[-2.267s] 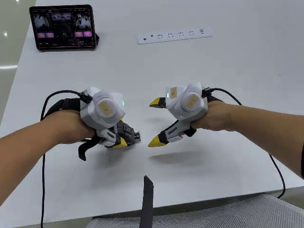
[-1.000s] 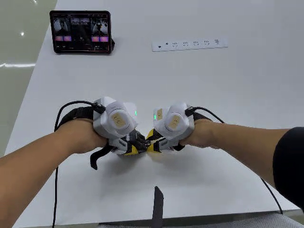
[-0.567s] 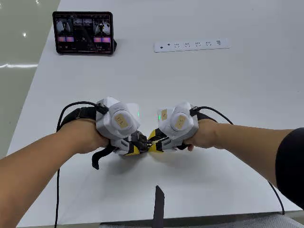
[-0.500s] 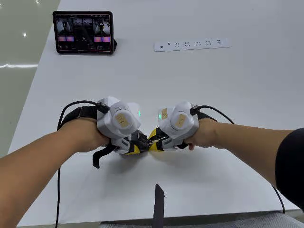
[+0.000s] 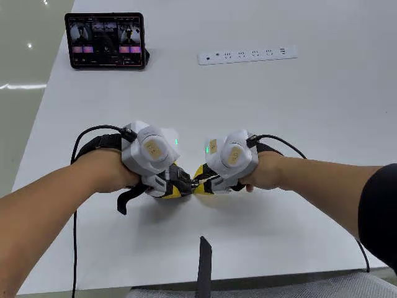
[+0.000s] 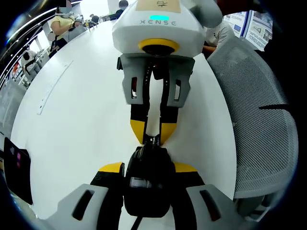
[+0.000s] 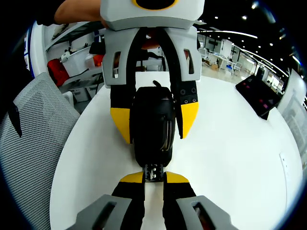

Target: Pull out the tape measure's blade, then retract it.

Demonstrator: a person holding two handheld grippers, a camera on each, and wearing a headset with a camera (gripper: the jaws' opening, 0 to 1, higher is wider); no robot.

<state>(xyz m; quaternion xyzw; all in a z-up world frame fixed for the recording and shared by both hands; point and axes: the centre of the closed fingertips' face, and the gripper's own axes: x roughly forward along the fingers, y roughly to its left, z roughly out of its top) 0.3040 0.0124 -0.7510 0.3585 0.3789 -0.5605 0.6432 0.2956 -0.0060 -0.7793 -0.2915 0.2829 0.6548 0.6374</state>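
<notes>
A: Where is the tape measure?

B: The black, rounded plastic tape measure (image 6: 146,187) sits between the jaws of the left gripper (image 5: 172,188), low over the near part of the white table (image 5: 279,93). Whether it touches the tabletop, I cannot tell.

A: How is that claw set?

B: Partly closed – the yellow tips press the case from both sides.

A: Which way does the case point?

B: In the head view its long axis runs left to right, across the person's front. The blade mouth faces the right gripper (image 7: 153,178), which meets it nose to nose.

A: And the right claw?

B: Closed almost completely, its yellow tips pinching the small metal end tab (image 7: 153,171) of the blade. The tab lies right at the mouth – hardly any blade shows.

A: Anything else around?

B: A black tablet with a lit screen (image 5: 105,39) stands at the far left of the table, a long white power strip (image 5: 247,54) lies to its right, and a grey mesh chair (image 6: 254,120) stands at the table's near edge.
</notes>
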